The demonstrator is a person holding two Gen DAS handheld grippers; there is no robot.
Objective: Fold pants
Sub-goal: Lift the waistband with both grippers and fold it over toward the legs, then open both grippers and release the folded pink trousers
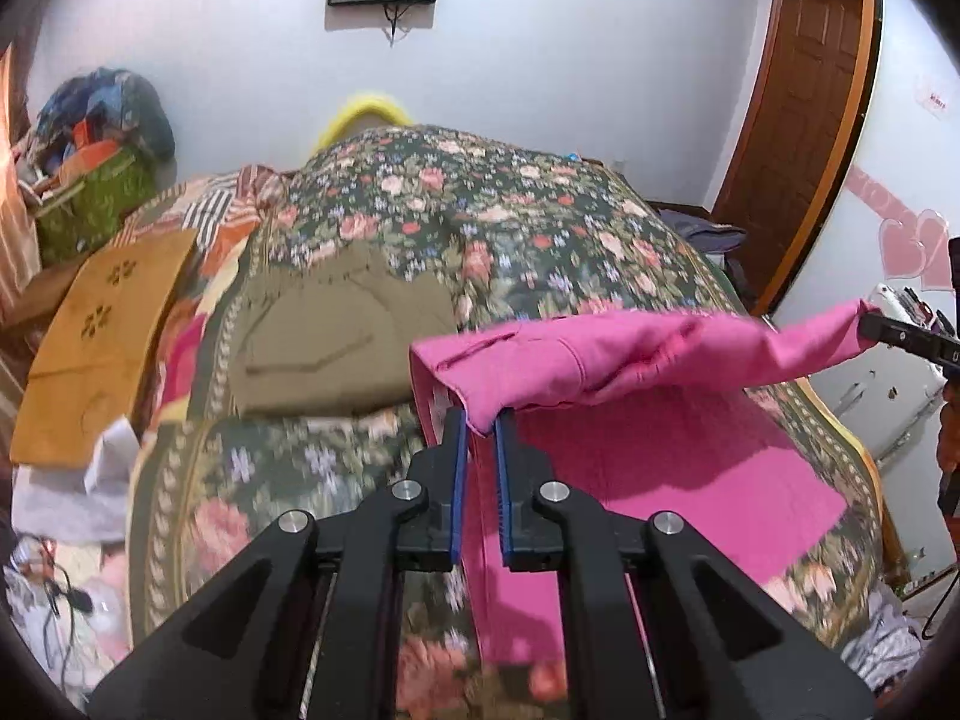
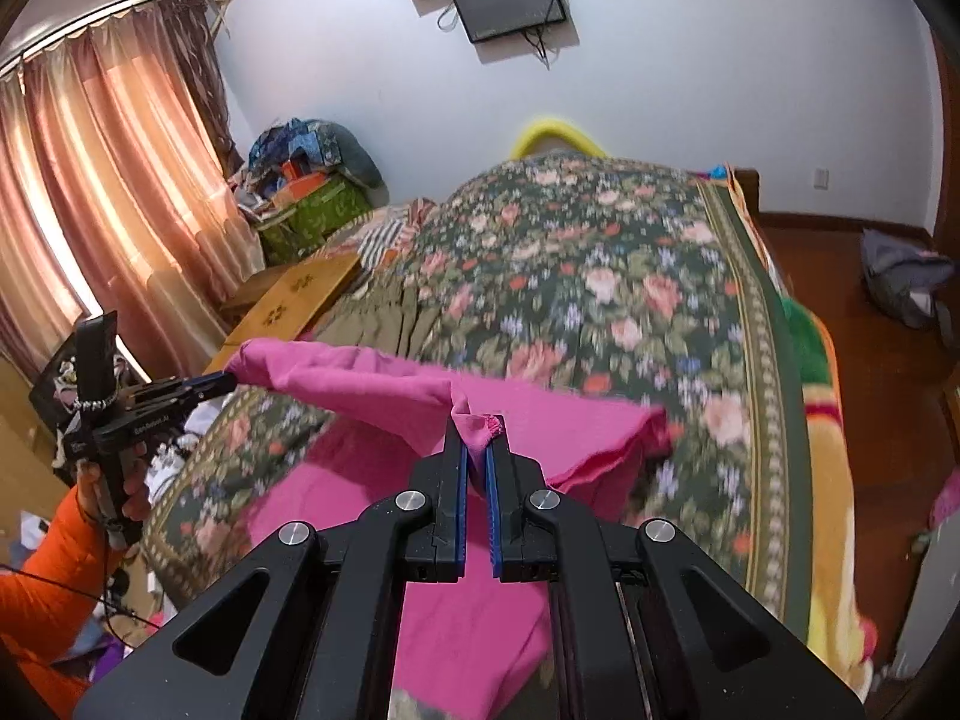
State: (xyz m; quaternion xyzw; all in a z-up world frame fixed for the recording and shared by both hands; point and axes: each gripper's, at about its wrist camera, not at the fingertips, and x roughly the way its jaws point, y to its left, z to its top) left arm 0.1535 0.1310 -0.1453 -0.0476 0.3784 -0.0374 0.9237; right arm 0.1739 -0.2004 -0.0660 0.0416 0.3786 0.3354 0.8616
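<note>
Currently pink pants (image 1: 630, 354) are gripped by left claw (image 1: 480, 426) and right claw (image 2: 477, 441) — uneven lowering could skew the fold.

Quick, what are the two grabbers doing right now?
Left gripper: closed, pinching one end of the pink pants, lifted off the bed.
Right gripper: closed, pinching the other end of the pants.

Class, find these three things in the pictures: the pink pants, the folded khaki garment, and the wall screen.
pink pants (image 1: 630, 354): left wrist view, lifted edge between grippers.
khaki garment (image 1: 342, 336): left wrist view, flat middle.
wall screen (image 2: 510, 0): right wrist view, dark centre.
</note>
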